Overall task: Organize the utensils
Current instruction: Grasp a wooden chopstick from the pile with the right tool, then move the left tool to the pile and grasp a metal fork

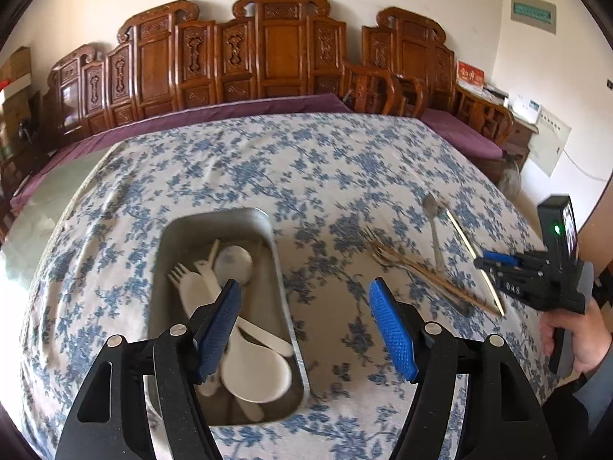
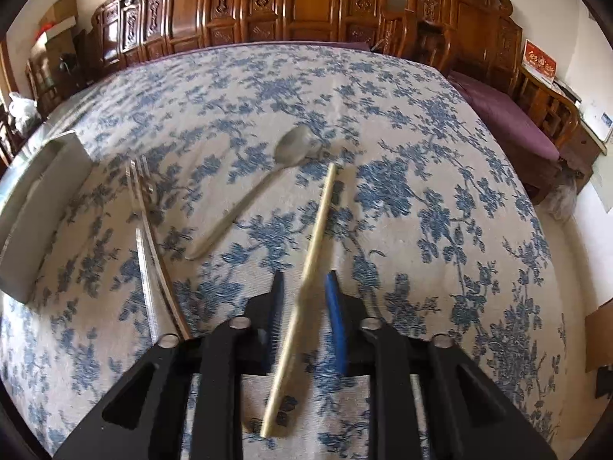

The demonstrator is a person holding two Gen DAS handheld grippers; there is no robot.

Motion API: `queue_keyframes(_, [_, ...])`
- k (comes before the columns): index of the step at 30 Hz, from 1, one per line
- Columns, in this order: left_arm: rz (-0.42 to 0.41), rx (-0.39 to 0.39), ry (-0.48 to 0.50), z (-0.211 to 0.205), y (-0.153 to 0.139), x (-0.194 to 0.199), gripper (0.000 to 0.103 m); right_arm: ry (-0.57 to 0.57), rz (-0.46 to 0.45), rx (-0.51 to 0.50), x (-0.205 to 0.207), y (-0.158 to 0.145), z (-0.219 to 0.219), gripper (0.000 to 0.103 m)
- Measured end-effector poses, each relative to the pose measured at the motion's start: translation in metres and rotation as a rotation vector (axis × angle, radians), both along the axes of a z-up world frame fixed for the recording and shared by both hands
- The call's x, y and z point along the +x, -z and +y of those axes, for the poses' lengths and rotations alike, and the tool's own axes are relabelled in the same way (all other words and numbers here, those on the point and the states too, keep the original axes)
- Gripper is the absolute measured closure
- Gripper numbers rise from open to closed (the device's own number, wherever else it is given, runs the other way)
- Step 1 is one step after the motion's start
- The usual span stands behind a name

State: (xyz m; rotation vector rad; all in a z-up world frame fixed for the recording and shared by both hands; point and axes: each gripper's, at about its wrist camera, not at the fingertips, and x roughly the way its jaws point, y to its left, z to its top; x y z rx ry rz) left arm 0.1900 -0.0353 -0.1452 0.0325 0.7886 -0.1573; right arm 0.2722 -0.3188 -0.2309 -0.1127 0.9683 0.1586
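Note:
A metal tray (image 1: 285, 306) holds several white plastic utensils, among them a wide spoon (image 1: 254, 375) and a fork (image 1: 187, 283). My left gripper (image 1: 304, 283) hangs open over the tray's right rim with nothing between its blue pads. To the right, on the floral cloth, lie two forks (image 1: 402, 264), a metal spoon (image 1: 435, 230) and a pale chopstick (image 1: 471, 253). The right wrist view shows the forks (image 2: 143, 222), the spoon (image 2: 249, 199) and the tray (image 2: 42, 207) at far left. My right gripper (image 2: 304, 276) straddles the chopstick (image 2: 318, 222) with narrow jaws, and a gap shows on both sides.
The blue floral tablecloth (image 1: 306, 161) covers the whole table. Carved wooden benches (image 1: 268, 50) with purple cushions line the far side and the right. A person's hand (image 1: 567, 341) holds the right gripper at the table's right edge.

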Motion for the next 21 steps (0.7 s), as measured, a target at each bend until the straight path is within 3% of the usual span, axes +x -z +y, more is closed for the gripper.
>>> queue_keyframes(4, [0.024,0.020,0.034,-0.023,0.008,0.000,0.037,0.005,0.013,0.017,0.003,0.002,-0.009,0.085])
queue_keyframes(5, [0.031,0.019,0.038,-0.030,0.011,0.000,0.037,0.006,0.015,0.014,0.003,0.003,-0.012,0.094])
queue_keyframes(6, [0.038,0.015,0.042,-0.035,0.012,0.001,0.037,0.004,0.016,0.015,0.003,0.003,-0.013,0.097])
queue_keyframes(21, [0.150,0.052,0.080,-0.117,0.062,0.048,0.037,0.014,-0.016,0.113,0.001,-0.006,-0.035,0.097])
